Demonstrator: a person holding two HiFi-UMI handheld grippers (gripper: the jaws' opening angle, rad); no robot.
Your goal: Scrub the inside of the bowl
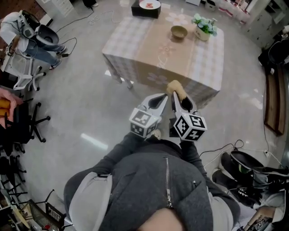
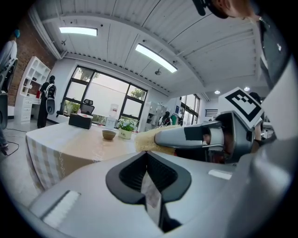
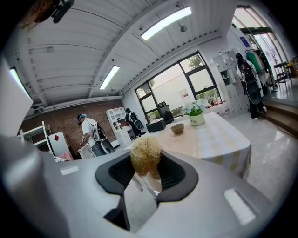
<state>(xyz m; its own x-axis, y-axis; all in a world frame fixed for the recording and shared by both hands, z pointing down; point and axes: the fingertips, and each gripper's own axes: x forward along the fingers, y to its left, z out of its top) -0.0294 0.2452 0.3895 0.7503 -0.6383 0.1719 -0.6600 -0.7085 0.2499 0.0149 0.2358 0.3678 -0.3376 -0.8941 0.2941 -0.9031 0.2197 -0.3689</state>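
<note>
A small brown bowl [image 1: 179, 32] stands on the far side of a table with a checked cloth [image 1: 135, 54], well ahead of both grippers. It also shows in the left gripper view as the bowl [image 2: 109, 135] and in the right gripper view as the bowl [image 3: 177, 128]. My right gripper [image 1: 177, 96] is shut on a tan fibrous scrubber [image 1: 174, 86], which sticks out past its jaws as a round tuft [image 3: 145, 157]. My left gripper [image 1: 162, 98] is shut with nothing in it, close beside the right one. The left gripper view shows the scrubber [image 2: 148, 139] too.
A potted plant [image 1: 204, 26] stands right of the bowl, and a black box [image 1: 145, 9] with a plate on it sits at the table's far edge. Office chairs [image 1: 25, 119] and a seated person [image 1: 27, 34] are at the left. Bags and cables [image 1: 244, 167] lie at the right.
</note>
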